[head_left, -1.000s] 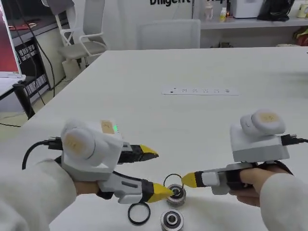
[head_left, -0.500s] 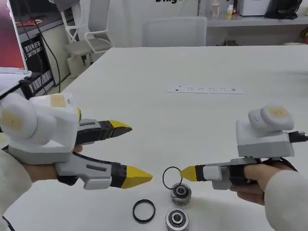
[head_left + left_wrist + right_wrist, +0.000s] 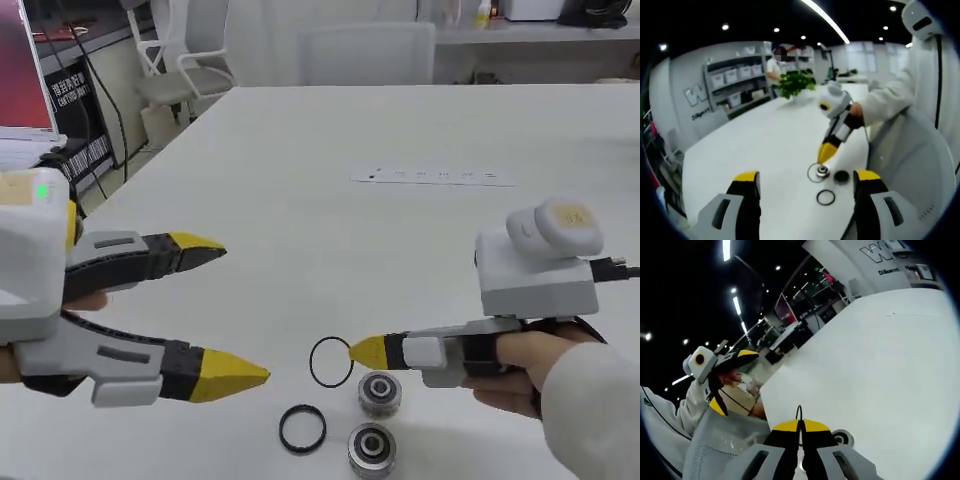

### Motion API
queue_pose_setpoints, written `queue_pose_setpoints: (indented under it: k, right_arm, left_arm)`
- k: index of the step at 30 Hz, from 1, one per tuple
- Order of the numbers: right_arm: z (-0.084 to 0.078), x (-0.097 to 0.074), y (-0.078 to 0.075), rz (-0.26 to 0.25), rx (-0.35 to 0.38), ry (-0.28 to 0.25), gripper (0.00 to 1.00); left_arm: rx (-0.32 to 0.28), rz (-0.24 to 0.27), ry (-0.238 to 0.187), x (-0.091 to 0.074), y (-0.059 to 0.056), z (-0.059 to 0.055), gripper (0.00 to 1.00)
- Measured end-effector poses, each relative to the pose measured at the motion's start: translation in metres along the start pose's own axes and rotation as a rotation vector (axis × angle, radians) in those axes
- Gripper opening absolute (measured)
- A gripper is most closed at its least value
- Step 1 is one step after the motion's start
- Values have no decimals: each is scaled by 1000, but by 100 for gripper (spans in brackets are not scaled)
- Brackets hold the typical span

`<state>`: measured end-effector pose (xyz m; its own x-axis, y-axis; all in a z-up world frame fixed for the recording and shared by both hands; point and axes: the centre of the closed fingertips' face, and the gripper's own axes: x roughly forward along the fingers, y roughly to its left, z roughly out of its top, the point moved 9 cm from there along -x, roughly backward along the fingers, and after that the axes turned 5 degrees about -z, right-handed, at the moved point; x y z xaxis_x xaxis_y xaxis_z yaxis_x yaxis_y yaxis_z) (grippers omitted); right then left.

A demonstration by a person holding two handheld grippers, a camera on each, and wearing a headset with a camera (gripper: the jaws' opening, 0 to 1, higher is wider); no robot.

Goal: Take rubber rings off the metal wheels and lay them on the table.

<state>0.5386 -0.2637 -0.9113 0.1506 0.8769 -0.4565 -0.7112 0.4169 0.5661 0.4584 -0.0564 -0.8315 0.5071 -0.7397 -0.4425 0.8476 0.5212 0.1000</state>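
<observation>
A rubber ring [image 3: 330,361] is pinched in the closed tips of the right gripper [image 3: 352,352], just left of a metal wheel [image 3: 379,390]. The left gripper [image 3: 245,311] is held wide open, well apart.

The head view's left edge cuts off the body of the left gripper [image 3: 246,312]. In the right gripper view the fingers [image 3: 785,426] of the right gripper [image 3: 800,423] hide most of a metal wheel [image 3: 844,437]; the rubber ring [image 3: 799,412] is a thin edge-on line.
</observation>
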Motion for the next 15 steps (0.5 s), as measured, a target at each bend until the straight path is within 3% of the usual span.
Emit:
queue_pose_setpoints:
  k: [5, 10, 15]
  right_arm:
    - [-1, 5, 6, 21, -6, 8, 0]
    - [-4, 11, 11, 38, -17, 24, 0]
    - [-12, 19, 17, 52, -36, 58, 0]
  left_arm:
    - [-44, 20, 8, -9, -8, -16, 77]
    - [-97, 37, 27, -13, -17, -39, 77]
    - [-139, 38, 24, -10, -24, -51, 77]
